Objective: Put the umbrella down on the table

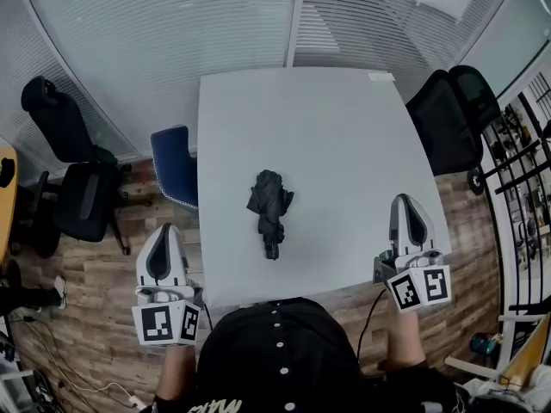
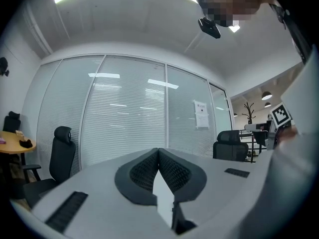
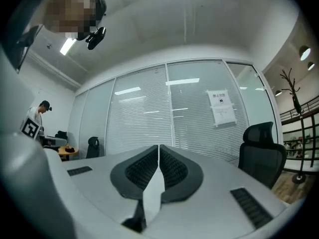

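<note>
A folded black umbrella (image 1: 270, 210) lies on the white table (image 1: 344, 136), near the middle of its front half, handle toward me. My left gripper (image 1: 163, 232) is off the table's left front corner, over the wooden floor, shut and empty. My right gripper (image 1: 408, 203) hovers at the table's right front corner, also shut with nothing in it. Both point level, away from me. In the left gripper view the jaws (image 2: 158, 151) meet at the tips; in the right gripper view the jaws (image 3: 159, 147) likewise touch. The umbrella appears in neither gripper view.
A blue chair (image 1: 176, 166) stands against the table's left edge. Black office chairs sit at the far left (image 1: 73, 157) and at the table's right (image 1: 452, 114). Glass walls with blinds (image 1: 172, 15) close off the back. A small wooden table (image 1: 7, 188) is at the left edge.
</note>
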